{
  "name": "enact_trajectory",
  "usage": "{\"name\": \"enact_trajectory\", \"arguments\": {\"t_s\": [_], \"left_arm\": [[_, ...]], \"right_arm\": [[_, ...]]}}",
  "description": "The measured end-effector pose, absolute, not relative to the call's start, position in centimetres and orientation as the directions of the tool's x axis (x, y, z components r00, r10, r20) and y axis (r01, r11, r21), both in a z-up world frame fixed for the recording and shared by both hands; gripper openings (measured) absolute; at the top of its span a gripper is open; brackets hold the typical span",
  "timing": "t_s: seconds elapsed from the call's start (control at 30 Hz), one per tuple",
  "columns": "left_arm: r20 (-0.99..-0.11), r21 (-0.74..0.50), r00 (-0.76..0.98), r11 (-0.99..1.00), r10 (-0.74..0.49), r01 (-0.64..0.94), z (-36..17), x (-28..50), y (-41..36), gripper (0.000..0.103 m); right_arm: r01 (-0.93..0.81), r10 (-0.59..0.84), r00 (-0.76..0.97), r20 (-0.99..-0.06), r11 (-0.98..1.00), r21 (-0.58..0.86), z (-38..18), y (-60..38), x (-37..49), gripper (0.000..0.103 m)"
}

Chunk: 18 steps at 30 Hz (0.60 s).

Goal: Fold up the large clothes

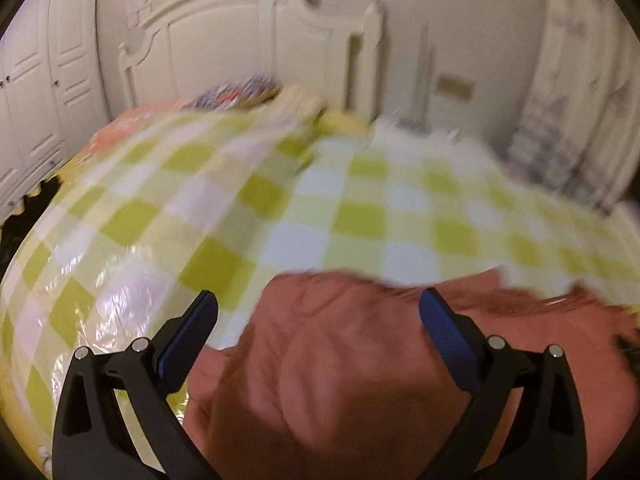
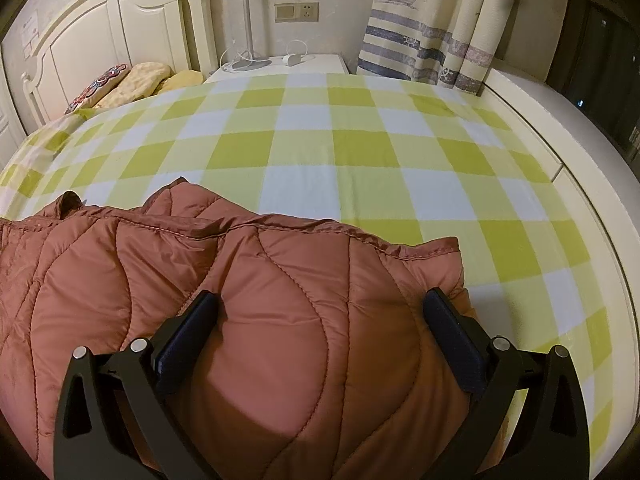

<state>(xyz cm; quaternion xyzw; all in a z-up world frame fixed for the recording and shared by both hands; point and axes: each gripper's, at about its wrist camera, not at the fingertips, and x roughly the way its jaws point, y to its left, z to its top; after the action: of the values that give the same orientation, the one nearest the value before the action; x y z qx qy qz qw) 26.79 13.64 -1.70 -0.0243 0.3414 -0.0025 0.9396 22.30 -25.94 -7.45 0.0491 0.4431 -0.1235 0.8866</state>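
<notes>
Left gripper (image 1: 318,316): jaws spread wide, positioned over a rust-coloured quilted jacket (image 1: 340,368); view blurred, contact cannot be determined. The jacket lies on the bed's green-and-white checked sheet (image 1: 304,208). Right gripper (image 2: 320,316): jaws spread wide, straddling a puffed fold of the jacket (image 2: 280,320) near its stitched edge. Nightstand (image 2: 280,66) stands beyond the bed.

Left gripper (image 1: 319,306) and right gripper (image 2: 320,308), matte black angular frames, dark blue ribbed pads (image 1: 442,322), silver round pins
</notes>
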Motion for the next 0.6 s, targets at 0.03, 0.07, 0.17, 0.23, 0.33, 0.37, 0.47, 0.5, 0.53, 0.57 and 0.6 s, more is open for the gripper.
{"name": "enact_trajectory", "arguments": {"t_s": [0.03, 0.07, 0.17, 0.23, 0.33, 0.37, 0.47, 0.5, 0.53, 0.57, 0.6], "left_arm": [[-0.621, -0.045, 0.783, 0.999, -0.043, 0.019, -0.7, 26.1, 13.1, 0.101], [-0.605, -0.023, 0.795, 0.999, -0.051, 0.046, -0.1, 25.5, 12.2, 0.101], [-0.575, 0.152, 0.818, 0.979, -0.026, 0.138, -1.1, 24.9, 8.5, 0.101], [-0.634, 0.249, 0.772, 0.957, 0.047, 0.146, -5.0, 26.5, 7.3, 0.101], [-0.745, 0.149, 0.666, 0.978, 0.016, 0.143, -6.5, 28.9, 8.6, 0.101], [-0.733, 0.134, 0.68, 0.985, 0.025, 0.108, -6.1, 28.9, 9.2, 0.101], [-0.733, 0.139, 0.679, 0.985, 0.031, 0.105, -6.2, 28.9, 9.2, 0.101], [-0.723, 0.157, 0.689, 0.982, 0.044, 0.101, -6.1, 28.7, 9.0, 0.101], [-0.714, 0.174, 0.698, 0.98, 0.056, 0.099, -6.0, 28.5, 8.7, 0.101], [-0.712, 0.181, 0.7, 0.978, 0.061, 0.099, -6.0, 28.3, 8.6, 0.101], [-0.711, 0.187, 0.7, 0.977, 0.064, 0.1, -6.0, 28.3, 8.5, 0.101]], "right_arm": [[0.262, -0.173, 0.578, -0.798, 0.965, -0.02, -7.5, -26.0, 22.2, 0.098], [0.262, -0.172, 0.578, -0.797, 0.965, -0.018, -7.5, -26.0, 22.2, 0.098], [0.263, -0.176, 0.58, -0.795, 0.965, -0.022, -7.4, -26.0, 22.2, 0.098], [0.262, -0.174, 0.583, -0.794, 0.965, -0.018, -7.3, -26.1, 22.2, 0.098], [0.257, -0.166, 0.587, -0.792, 0.966, -0.012, -7.3, -26.1, 22.1, 0.098], [0.258, -0.165, 0.588, -0.792, 0.966, -0.01, -7.3, -26.2, 22.1, 0.098], [0.267, -0.171, 0.581, -0.795, 0.964, -0.013, -7.0, -26.2, 22.0, 0.098], [0.294, -0.216, 0.59, -0.778, 0.955, -0.042, -6.1, -25.7, 21.5, 0.098], [0.311, -0.24, 0.616, -0.75, 0.949, -0.048, -5.2, -25.1, 20.7, 0.098], [0.312, -0.236, 0.651, -0.722, 0.95, -0.029, -4.2, -24.4, 19.9, 0.098], [0.281, -0.196, 0.71, -0.676, 0.959, 0.017, -2.7, -23.2, 18.6, 0.098]]}}
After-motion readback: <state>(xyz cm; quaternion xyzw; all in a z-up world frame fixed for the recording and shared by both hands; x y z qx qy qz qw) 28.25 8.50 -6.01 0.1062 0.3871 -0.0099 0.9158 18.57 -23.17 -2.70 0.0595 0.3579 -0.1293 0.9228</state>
